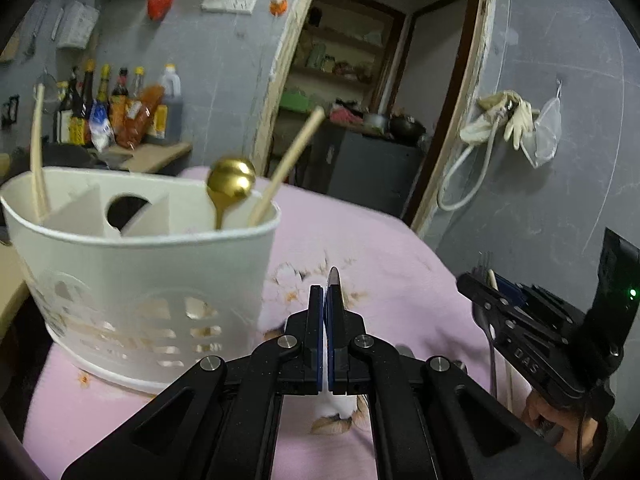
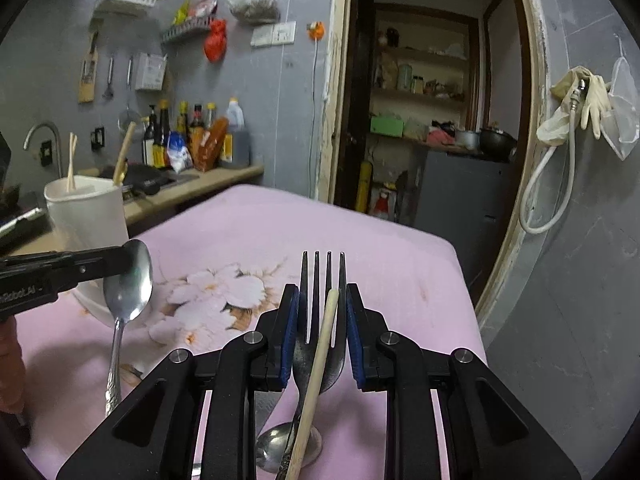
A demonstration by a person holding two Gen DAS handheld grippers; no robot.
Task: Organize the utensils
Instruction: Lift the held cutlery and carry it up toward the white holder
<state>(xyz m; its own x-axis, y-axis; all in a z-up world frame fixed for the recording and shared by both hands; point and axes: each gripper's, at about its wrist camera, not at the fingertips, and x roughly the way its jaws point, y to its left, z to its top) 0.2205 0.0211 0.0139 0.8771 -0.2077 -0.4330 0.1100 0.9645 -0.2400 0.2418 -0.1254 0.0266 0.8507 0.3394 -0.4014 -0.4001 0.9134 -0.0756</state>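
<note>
Left wrist view: the left gripper is clamped on a silver spoon, seen edge-on at lower centre. At left the white utensil caddy holds a gold spoon and chopsticks.

Right wrist view: the right gripper, at lower centre over the pink floral cloth, pinches a fork and a chopstick together.

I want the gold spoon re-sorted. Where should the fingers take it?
Pinch the gold spoon by its thin neck under the bowl, coming from above: it stands bowl-up in the white caddy, handle hidden below the rim.
</note>
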